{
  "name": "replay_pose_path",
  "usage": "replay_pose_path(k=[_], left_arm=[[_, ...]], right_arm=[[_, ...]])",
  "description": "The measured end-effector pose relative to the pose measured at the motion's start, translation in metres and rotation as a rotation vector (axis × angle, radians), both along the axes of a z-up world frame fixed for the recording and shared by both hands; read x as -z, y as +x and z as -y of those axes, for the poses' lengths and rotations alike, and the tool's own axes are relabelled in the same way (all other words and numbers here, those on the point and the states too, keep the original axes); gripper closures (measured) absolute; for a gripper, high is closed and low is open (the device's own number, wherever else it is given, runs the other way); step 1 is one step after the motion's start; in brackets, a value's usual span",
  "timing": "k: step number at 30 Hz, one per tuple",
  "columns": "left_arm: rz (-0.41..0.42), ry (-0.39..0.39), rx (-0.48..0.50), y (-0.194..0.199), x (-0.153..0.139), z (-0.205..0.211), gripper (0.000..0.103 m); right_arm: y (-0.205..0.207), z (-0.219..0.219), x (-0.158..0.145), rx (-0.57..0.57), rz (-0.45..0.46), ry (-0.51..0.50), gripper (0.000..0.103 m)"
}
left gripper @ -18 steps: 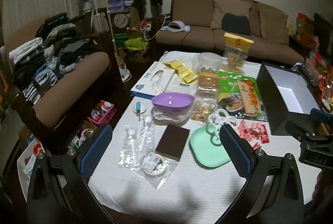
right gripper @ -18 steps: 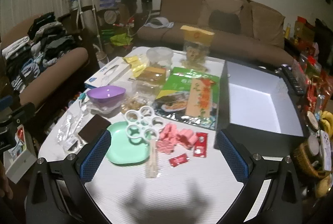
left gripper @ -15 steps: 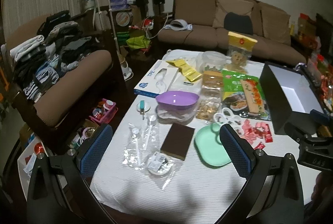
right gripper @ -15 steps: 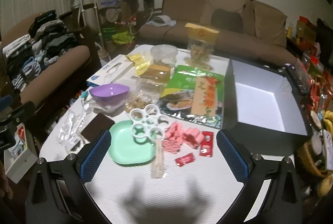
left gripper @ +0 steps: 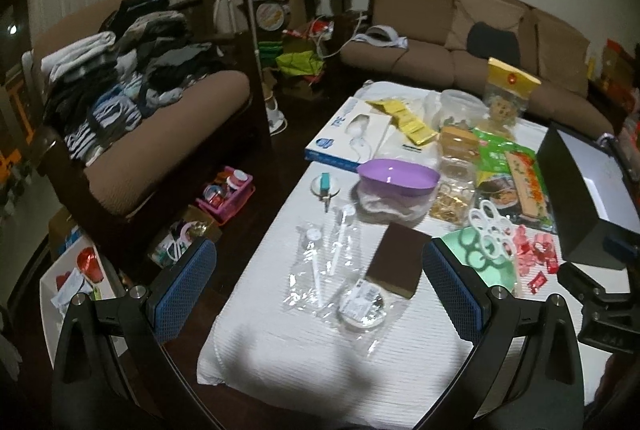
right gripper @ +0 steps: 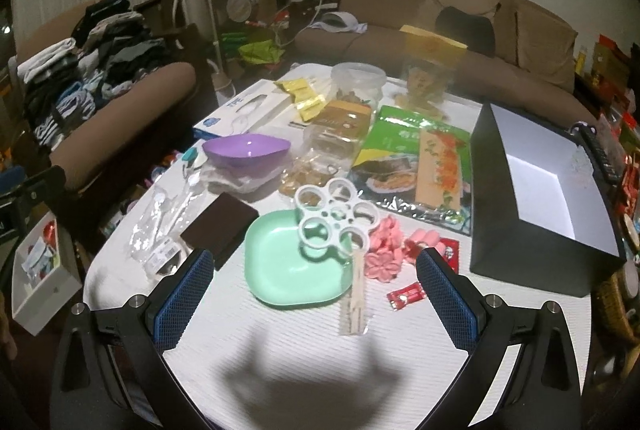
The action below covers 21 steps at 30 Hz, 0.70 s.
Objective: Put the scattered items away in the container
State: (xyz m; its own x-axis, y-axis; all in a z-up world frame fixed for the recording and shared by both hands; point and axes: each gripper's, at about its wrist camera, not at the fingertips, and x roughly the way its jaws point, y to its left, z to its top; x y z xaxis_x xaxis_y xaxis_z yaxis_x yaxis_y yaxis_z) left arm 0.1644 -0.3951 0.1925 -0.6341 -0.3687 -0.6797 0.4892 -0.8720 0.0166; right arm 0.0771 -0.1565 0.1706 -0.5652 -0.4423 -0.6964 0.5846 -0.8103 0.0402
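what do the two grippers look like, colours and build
Both look alike. The left gripper and right gripper each have two black angular fingers with triangular cut-outs, silver bolt heads at the joints, and blue pads with a fine mesh texture on the inner faces. No cables, sleeves or hands show on the fingers. In the left view, the other gripper's black body shows a blue part.
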Motion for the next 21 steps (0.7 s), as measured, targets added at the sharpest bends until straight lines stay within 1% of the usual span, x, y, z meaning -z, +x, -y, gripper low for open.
replay_pose_path(k=[8, 11, 15, 17, 21], left_arm=[[0.006, -0.010, 0.007, 0.006, 0.003, -0.006, 0.000], [0.004, -0.001, 0.016, 0.005, 0.005, -0.010, 0.000], [-0.004, 0.017, 0.041, 0.003, 0.010, -0.022, 0.000], [-0.014, 0.035, 0.055, 0.004, 0.014, -0.028, 0.000], [-0.013, 0.105, 0.101, 0.001, 0.032, -0.043, 0.000]], right_arm=[[0.002, -0.002, 0.001, 0.004, -0.002, -0.003, 0.000], [0.000, -0.013, 0.004, 0.027, -0.009, 0.005, 0.000], [-0.011, -0.035, 0.010, 0.066, 0.008, -0.001, 0.000], [-0.016, -0.046, 0.013, 0.086, 0.013, -0.005, 0.000], [-0.021, -0.068, 0.023, 0.102, 0.016, 0.000, 0.000]])
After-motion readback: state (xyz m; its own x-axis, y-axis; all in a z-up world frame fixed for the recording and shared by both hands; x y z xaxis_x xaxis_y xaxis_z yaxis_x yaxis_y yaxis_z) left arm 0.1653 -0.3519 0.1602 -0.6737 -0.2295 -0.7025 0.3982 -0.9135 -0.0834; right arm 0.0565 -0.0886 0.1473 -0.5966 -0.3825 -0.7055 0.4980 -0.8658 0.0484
